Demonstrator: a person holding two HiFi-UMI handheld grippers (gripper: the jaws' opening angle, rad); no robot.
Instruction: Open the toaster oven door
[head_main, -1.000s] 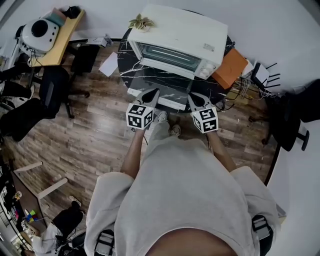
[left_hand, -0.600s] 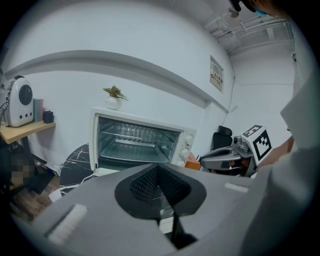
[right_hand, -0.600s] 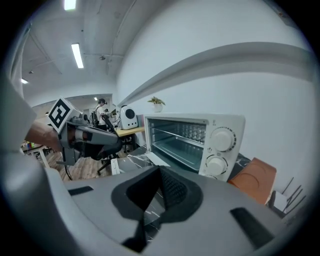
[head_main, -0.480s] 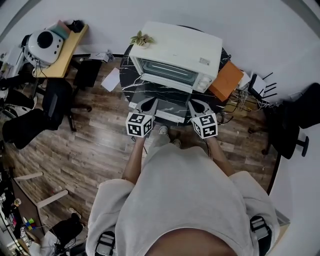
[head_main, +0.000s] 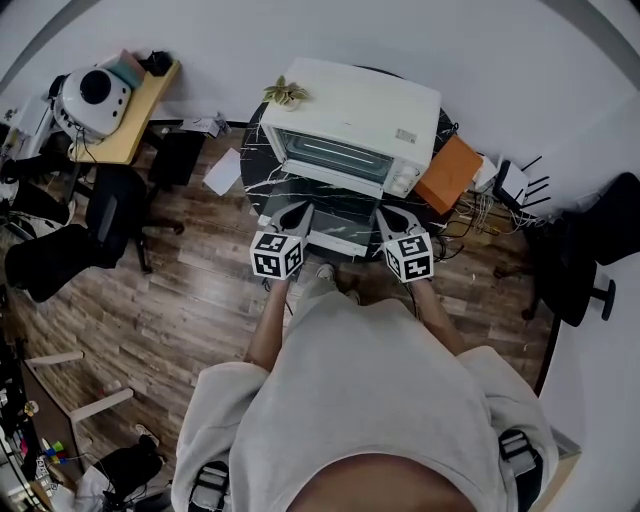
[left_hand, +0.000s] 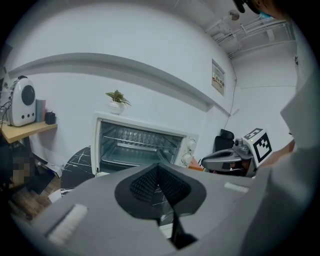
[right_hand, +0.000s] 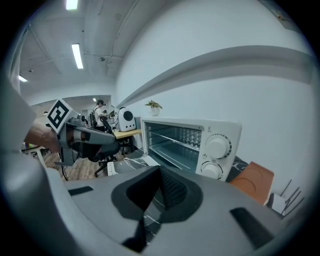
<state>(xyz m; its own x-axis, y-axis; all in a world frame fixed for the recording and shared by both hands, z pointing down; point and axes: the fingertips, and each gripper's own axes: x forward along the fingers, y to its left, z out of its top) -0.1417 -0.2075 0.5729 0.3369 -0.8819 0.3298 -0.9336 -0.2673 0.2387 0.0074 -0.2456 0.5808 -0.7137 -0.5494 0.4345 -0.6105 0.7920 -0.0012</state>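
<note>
A white toaster oven (head_main: 357, 113) stands on a round black marble table (head_main: 262, 165). Its glass door (head_main: 330, 222) hangs open, folded down toward me, and the racks inside (left_hand: 135, 145) show. Two knobs (right_hand: 218, 146) sit on its right side. My left gripper (head_main: 300, 212) hovers over the door's left front corner, shut with nothing in it. My right gripper (head_main: 392, 214) hovers over the right front corner, also shut and empty. Each gripper shows in the other's view: the right gripper (left_hand: 225, 161) and the left gripper (right_hand: 107, 139).
A small potted plant (head_main: 285, 93) sits on the oven's top. An orange box (head_main: 448, 173) lies to the right of the oven, with a router (head_main: 510, 180) and cables behind it. Left are a wooden desk (head_main: 135, 100), dark chairs (head_main: 110, 215) and paper (head_main: 222, 172) on the floor.
Both grippers have lifted a little together in front of the open door. The oven door stays down. My head view has shifted slightly.
</note>
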